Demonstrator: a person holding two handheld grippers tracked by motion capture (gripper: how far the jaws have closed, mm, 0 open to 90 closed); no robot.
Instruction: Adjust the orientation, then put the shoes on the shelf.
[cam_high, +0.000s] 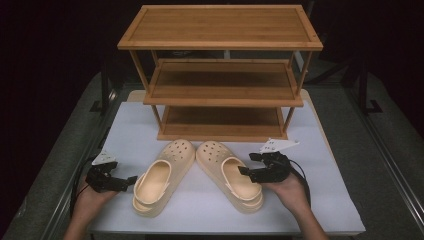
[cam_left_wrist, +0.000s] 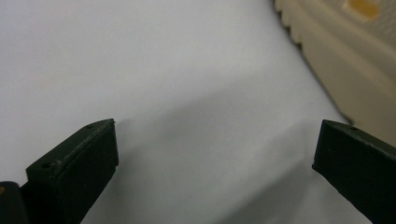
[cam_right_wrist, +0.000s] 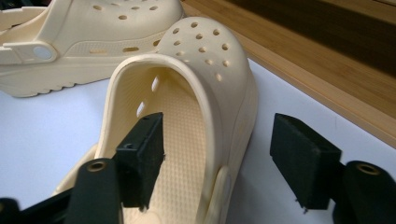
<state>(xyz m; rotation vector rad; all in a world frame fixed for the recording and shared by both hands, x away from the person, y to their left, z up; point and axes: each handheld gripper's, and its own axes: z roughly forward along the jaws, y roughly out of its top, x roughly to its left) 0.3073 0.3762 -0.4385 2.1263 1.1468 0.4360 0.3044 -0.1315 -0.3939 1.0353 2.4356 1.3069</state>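
Two cream clogs lie side by side on the white table (cam_high: 320, 210), heels toward you, toes fanning slightly apart toward the wooden rack (cam_high: 220, 75) beyond. Your right gripper (cam_high: 251, 163) straddles the outer wall of the right clog (cam_high: 231, 175), one jaw inside the foot opening, one outside, pads standing clear of the wall; that placement suggests a grip by the side wall. Your left gripper (cam_high: 131, 180) rests low beside the heel of the left clog (cam_high: 162, 175), jaws spread wide over bare tabletop, holding nothing. Each shoe's long axis runs from you toward the rack's bottom shelf, likely its destination.
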